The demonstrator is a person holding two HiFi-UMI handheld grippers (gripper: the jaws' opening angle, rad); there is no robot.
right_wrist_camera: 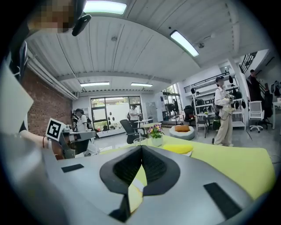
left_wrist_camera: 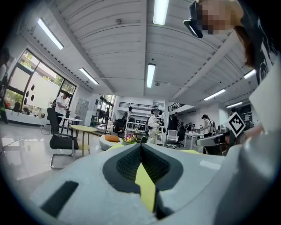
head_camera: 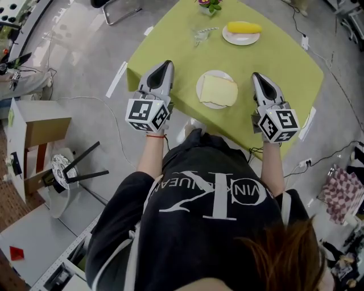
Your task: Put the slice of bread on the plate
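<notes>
A pale yellow slice of bread (head_camera: 219, 91) lies flat on a white plate (head_camera: 201, 94) near the front edge of the green table (head_camera: 284, 68). My left gripper (head_camera: 166, 65) hovers just left of the plate, its tips closed together and holding nothing. At the plate's right, my right gripper (head_camera: 255, 75) is likewise shut and empty. Both point away from me over the table. In the left gripper view the gripper (left_wrist_camera: 141, 147) has its jaws meeting at the tip. The right gripper view shows the same for that gripper (right_wrist_camera: 141, 149).
At the table's far side stand a second white plate (head_camera: 241, 38) with a yellow item (head_camera: 244, 26) on it, a clear glass (head_camera: 200, 35) and a small flower pot (head_camera: 209, 4). A cardboard box (head_camera: 40, 133) and a stool (head_camera: 62, 170) sit on the floor at left.
</notes>
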